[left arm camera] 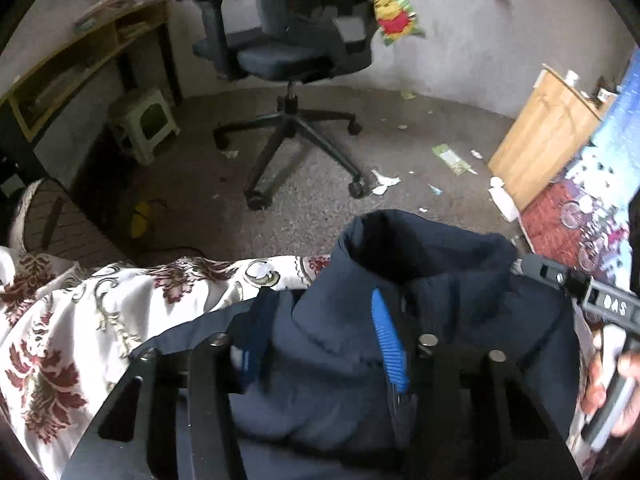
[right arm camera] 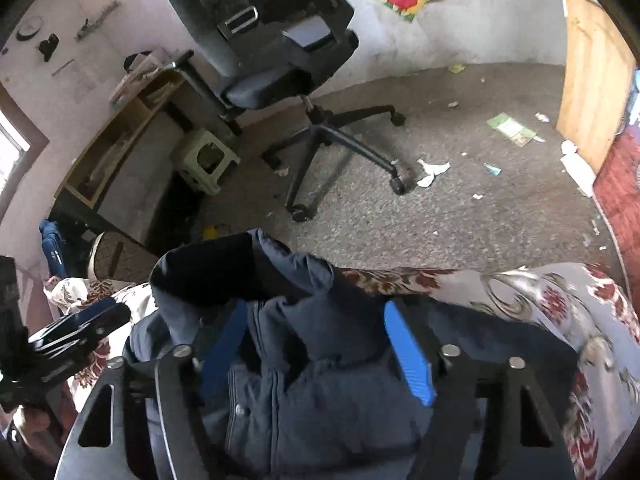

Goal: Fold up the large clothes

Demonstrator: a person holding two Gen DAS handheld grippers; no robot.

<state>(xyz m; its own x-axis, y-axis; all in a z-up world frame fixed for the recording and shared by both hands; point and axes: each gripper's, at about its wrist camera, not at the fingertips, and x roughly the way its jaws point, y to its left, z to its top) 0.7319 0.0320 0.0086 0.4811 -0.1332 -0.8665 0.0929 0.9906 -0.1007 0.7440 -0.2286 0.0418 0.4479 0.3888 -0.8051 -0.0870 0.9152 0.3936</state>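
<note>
Both of your tools tip steeply downward. Your left hand-held gripper [left arm camera: 320,344] has its blue fingers [left arm camera: 390,344] partly spread. Your right hand-held gripper [right arm camera: 316,352] stands wider, its partner at nine o'clock in its view.

Jacket: you've got one dark navy jacket [left arm camera: 420,320].
Grippers: two, left gripper [left arm camera: 320,344], right gripper [right arm camera: 316,348].
Office chair: one office chair [left arm camera: 288,40].
Stool: one stool [left arm camera: 146,122].
</note>
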